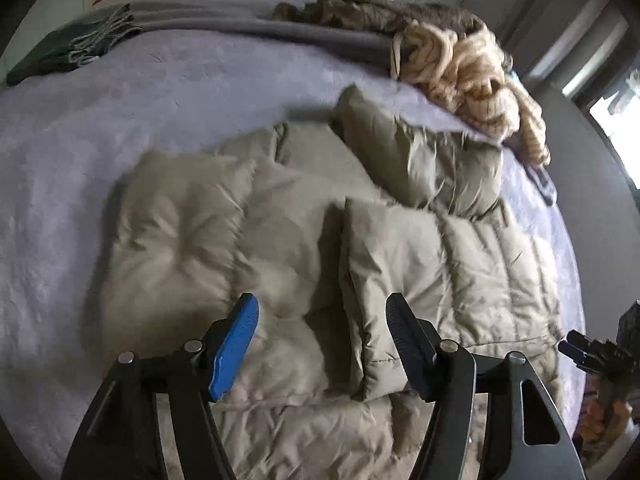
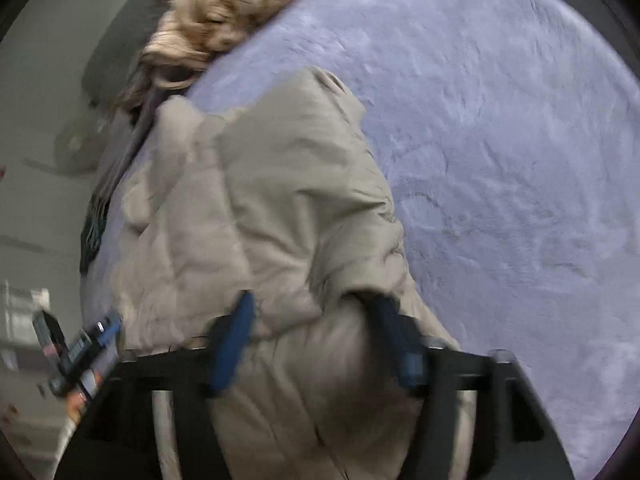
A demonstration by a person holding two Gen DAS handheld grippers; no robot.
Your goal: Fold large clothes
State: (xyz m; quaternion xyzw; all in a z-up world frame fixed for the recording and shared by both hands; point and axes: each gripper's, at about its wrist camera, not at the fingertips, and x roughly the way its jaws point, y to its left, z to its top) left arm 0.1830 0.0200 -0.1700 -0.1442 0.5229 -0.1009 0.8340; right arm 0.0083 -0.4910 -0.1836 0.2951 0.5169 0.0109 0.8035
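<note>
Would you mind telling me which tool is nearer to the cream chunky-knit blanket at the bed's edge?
Right, probably. The right tool is over the puffer jacket on the side where the cream knit blanket lies; the left tool hangs open over the jacket's other side.

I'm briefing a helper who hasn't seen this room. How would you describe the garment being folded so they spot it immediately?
Start at the wide bed with the lavender bedspread. On its near side lies the puffer jacket, spread out, partly folded. Unlike the cream chunky-knit throw heaped at the bed's edge, it is smooth, khaki-beige and quilted in puffy panels.
</note>
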